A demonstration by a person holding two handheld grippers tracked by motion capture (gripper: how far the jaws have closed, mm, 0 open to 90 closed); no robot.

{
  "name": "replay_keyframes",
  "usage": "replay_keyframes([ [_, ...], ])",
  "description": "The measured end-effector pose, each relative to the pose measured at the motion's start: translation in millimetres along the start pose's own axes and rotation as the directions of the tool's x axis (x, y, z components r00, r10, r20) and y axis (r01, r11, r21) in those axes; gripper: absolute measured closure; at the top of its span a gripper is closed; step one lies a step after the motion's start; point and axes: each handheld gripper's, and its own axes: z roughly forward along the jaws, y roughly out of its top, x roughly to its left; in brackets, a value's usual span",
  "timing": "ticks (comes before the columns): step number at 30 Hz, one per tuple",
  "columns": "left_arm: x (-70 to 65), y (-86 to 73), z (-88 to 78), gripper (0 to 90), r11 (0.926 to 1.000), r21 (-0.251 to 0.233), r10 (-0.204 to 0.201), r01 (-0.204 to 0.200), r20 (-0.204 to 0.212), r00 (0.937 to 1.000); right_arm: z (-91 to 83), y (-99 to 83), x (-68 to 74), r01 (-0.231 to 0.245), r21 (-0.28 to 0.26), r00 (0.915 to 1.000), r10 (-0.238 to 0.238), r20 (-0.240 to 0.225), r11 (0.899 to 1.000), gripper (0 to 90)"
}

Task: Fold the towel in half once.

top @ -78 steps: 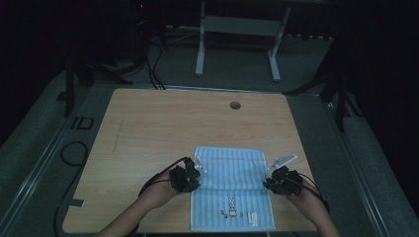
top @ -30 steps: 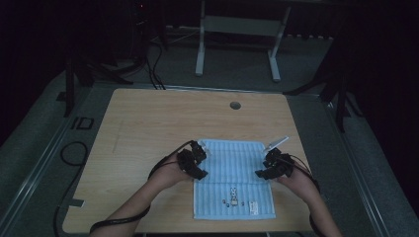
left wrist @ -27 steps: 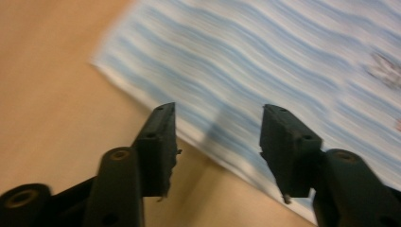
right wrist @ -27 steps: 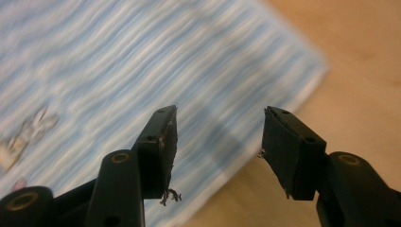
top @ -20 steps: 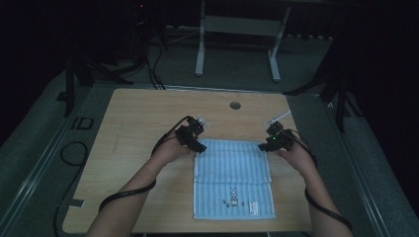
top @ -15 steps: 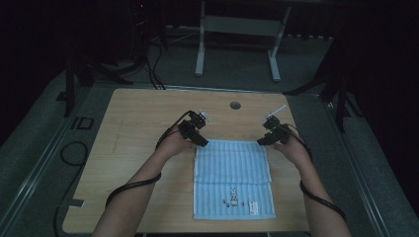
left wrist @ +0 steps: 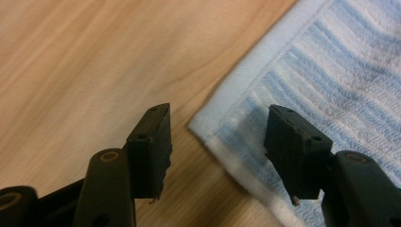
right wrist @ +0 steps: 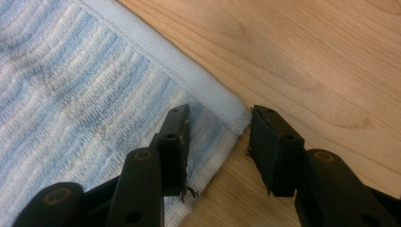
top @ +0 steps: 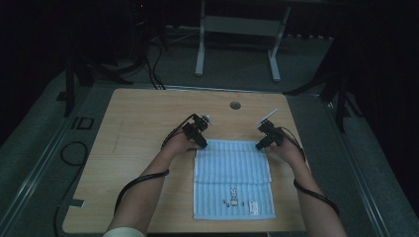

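Two grippers stand at the far corners of the blue striped towel (top: 232, 180), which lies flat on the near right part of the wooden surface (top: 128, 133). The left gripper (left wrist: 217, 142) has its jaws apart, just closing slightly, around the far left corner without pressing it. The right gripper (right wrist: 219, 142) jaws, just closing, straddle the far right corner with a gap.

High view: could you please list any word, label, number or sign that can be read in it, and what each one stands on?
"ID": pale marking on the grey floor left of the table.
Small print and label near the towel's near edge: too small to read.
Gripper views: no text.
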Motion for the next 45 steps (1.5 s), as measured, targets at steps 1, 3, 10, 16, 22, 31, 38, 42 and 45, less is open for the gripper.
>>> replay_keyframes([
  [1,-1.5,0.3,0.2,46.4,0.9999,-0.009,0.005,-0.005,0.008,1.0000,0.0,0.4,0.6,-0.001,-0.002,1.0000,0.001,-0.009,1.000,66.3],
  [3,-3.4,0.5,-0.1,50.1,0.9997,-0.016,0.016,-0.016,0.022,0.9996,-0.2,0.7,1.8,0.006,-0.001,0.9999,-0.006,-0.015,1.000,69.9],
  [10,-10.1,4.8,-13.7,82.8,0.9970,-0.042,0.067,-0.064,0.053,0.9964,-4.9,2.9,11.1,0.063,-0.015,0.9980,-0.063,0.007,0.998,83.4],
  [16,-4.1,24.9,-78.5,83.2,0.9823,-0.174,0.076,-0.071,0.023,0.9969,-57.6,21.3,-0.2,0.040,-0.144,0.9992,-0.038,0.016,0.989,83.4],
  [22,4.1,46.3,-150.4,83.1,0.9665,-0.227,0.094,-0.118,-0.117,0.9887,-130.6,50.7,-2.6,0.071,-0.259,0.9962,-0.055,0.067,0.963,83.3],
  [31,8.5,44.3,-201.9,83.1,0.9378,-0.330,0.061,-0.107,-0.148,0.9871,-206.1,68.1,7.8,0.154,-0.364,0.9809,-0.097,0.168,0.919,83.3],
  [38,-3.0,15.1,-186.0,83.0,0.9338,-0.341,0.095,-0.109,-0.056,0.9939,-190.5,35.5,20.8,0.194,-0.369,0.9790,-0.155,0.133,0.909,83.2],
  [42,-24.0,-10.4,-169.7,83.0,0.9294,-0.343,0.146,-0.137,0.002,0.9893,-173.1,6.0,30.2,0.212,-0.356,0.9766,-0.184,0.112,0.910,83.2],
  [45,-32.6,-21.1,-162.0,82.9,0.9317,-0.333,0.163,-0.145,0.028,0.9862,-159.6,-17.4,36.4,0.211,-0.348,0.9774,-0.195,0.082,0.913,83.2],
])
